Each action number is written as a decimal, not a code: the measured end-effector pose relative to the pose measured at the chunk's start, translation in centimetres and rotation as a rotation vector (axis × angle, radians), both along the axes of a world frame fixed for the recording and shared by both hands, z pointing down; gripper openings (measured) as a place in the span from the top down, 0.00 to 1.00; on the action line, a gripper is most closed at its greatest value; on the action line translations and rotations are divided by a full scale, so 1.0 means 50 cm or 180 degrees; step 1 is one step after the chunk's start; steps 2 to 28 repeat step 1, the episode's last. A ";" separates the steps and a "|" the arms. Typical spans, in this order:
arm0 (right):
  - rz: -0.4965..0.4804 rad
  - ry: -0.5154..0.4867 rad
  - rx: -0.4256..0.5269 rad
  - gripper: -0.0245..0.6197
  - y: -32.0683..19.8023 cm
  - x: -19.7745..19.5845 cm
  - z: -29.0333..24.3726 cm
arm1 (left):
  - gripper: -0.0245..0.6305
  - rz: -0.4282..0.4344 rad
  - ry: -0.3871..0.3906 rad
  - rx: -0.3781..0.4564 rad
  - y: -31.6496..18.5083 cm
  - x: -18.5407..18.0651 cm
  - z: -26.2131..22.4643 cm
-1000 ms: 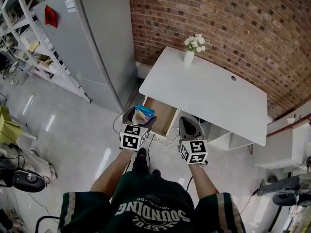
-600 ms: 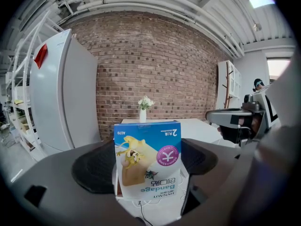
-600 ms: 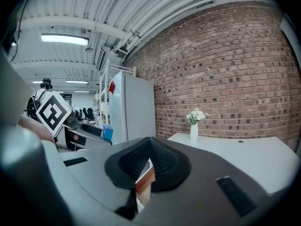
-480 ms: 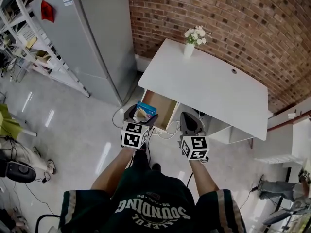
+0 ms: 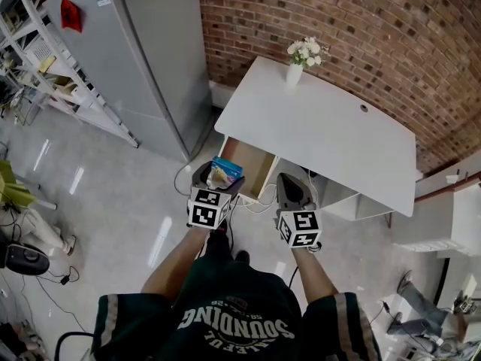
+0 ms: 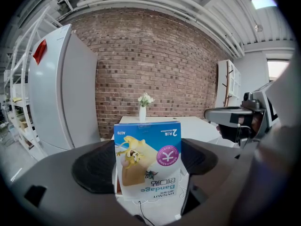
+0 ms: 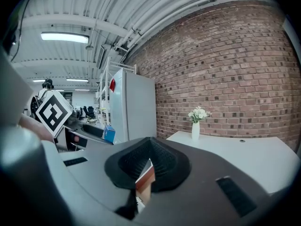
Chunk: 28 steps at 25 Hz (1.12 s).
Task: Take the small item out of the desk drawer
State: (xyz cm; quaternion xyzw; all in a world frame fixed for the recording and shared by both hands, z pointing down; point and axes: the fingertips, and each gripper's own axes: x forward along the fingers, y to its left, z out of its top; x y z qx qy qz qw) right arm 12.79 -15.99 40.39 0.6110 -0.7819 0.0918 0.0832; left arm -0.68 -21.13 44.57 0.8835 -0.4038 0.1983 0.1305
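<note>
The left tongs (image 5: pixel 214 179) are clamped on a small blue and white bandage box (image 6: pixel 147 160), which stands upright between the pads. I judge from this that the item is already out, held in the air just in front of the open drawer (image 5: pixel 252 173) of the white bench (image 5: pixel 323 138). The right tongs (image 7: pixel 143 182) are pressed together with nothing between them and hang near the drawer front, probably kept free to push it closed.
</note>
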 end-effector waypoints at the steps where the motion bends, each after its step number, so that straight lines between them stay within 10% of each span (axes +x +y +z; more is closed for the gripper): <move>1: -0.0004 -0.0002 -0.0006 0.93 -0.002 -0.002 0.003 | 0.30 -0.0005 -0.0001 -0.0010 -0.001 -0.002 0.004; 28: -0.0004 -0.0002 -0.0006 0.93 -0.002 -0.002 0.003 | 0.30 -0.0005 -0.0001 -0.0010 -0.001 -0.002 0.004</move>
